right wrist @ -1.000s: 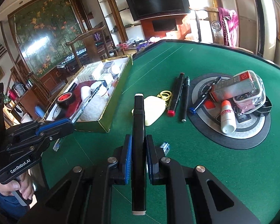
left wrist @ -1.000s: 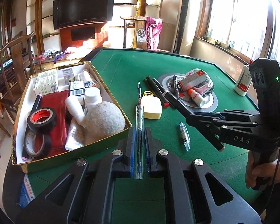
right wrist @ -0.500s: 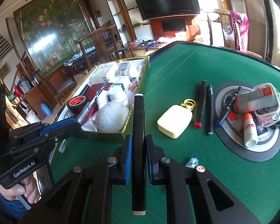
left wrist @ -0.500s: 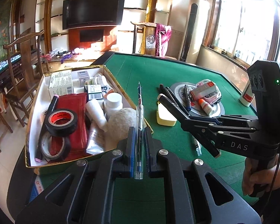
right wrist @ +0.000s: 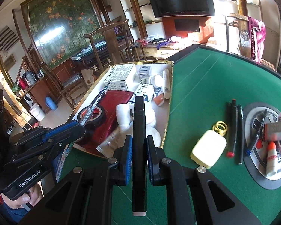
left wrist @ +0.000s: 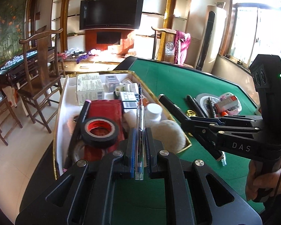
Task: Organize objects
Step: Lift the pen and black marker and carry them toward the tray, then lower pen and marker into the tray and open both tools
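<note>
Both grippers have shifted over the gold-rimmed box (left wrist: 62, 101), left gripper (left wrist: 139, 136) pinching a clear pen (left wrist: 140, 123), right gripper (right wrist: 138, 146) pinching a black marker (right wrist: 139, 131).

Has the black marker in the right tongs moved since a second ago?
Yes. The black marker has travelled from over the green table toward the gold-edged box; its tip now overlaps the box's contents.

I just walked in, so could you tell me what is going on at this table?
A person is tidying loose items into the gold-edged box. The left claw is shut on a clear pen; the right claw is shut on a black marker. Both point toward the box. More pens lie on the green table.
</note>
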`<state>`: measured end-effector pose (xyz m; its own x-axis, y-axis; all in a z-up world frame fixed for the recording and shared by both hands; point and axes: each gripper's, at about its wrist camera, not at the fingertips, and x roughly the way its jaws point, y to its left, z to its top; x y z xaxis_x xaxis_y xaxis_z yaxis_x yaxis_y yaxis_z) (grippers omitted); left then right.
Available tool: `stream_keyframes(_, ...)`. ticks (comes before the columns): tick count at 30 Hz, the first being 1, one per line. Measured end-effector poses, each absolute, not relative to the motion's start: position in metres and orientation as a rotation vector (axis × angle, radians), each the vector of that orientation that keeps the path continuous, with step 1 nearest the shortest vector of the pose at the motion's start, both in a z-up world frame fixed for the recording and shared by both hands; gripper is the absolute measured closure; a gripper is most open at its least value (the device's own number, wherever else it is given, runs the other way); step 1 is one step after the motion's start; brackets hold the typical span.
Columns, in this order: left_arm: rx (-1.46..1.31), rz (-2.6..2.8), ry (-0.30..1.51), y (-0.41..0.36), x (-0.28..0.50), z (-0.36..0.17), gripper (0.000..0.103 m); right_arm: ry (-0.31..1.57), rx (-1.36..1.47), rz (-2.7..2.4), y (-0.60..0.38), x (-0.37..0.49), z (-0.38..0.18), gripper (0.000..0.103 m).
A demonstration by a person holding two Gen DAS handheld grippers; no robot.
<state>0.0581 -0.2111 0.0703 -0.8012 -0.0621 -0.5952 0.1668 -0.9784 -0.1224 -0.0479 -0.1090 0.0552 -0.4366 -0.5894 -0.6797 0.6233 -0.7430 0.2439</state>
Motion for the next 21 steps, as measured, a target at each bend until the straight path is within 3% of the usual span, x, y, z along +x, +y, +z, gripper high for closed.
stream_keyframes(21, 1.083, -2.722, 0.420, -0.280, 0.004, 0.049, 0.095, 0.060, 1.105, -2.167, -0.187, -0.135, 0.058, 0.090)
